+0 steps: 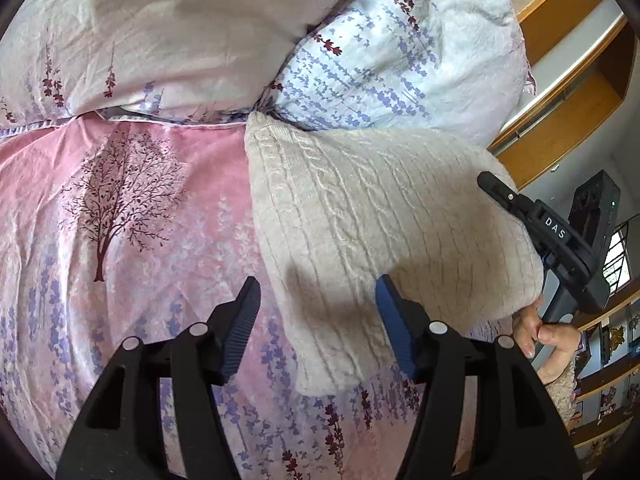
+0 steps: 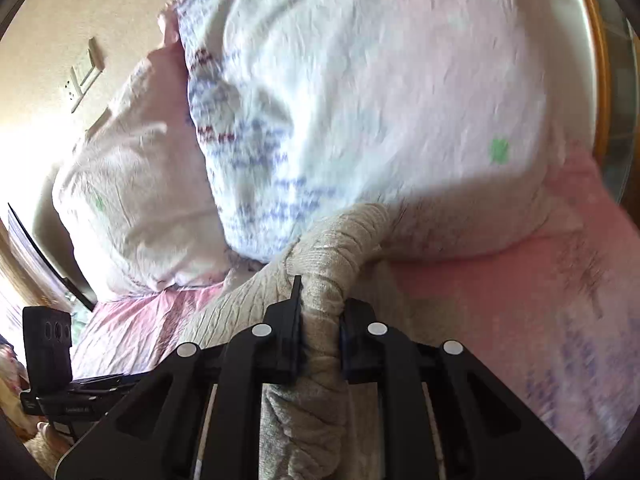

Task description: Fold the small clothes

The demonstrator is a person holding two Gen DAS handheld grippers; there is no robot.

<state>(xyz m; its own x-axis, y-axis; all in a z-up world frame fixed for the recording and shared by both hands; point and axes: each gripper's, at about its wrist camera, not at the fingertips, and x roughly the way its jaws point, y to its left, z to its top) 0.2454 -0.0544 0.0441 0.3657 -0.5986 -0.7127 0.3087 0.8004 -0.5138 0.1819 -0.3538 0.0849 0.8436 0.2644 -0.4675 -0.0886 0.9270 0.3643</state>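
Observation:
A cream cable-knit sweater (image 1: 380, 216) lies on the pink floral bed sheet (image 1: 120, 208). My left gripper (image 1: 316, 320) is open and empty, its jaws spread above the sweater's near corner. My right gripper (image 2: 320, 320) is shut on a bunched fold of the sweater (image 2: 320, 264) and holds it up off the sheet. The right gripper also shows in the left wrist view (image 1: 520, 208) at the sweater's right edge, its fingertips hidden by the knit.
Two floral pillows (image 1: 400, 52) lie behind the sweater at the head of the bed. A wooden headboard and shelf (image 1: 572, 80) stand at the right. The left gripper's body shows at the lower left of the right wrist view (image 2: 48, 344).

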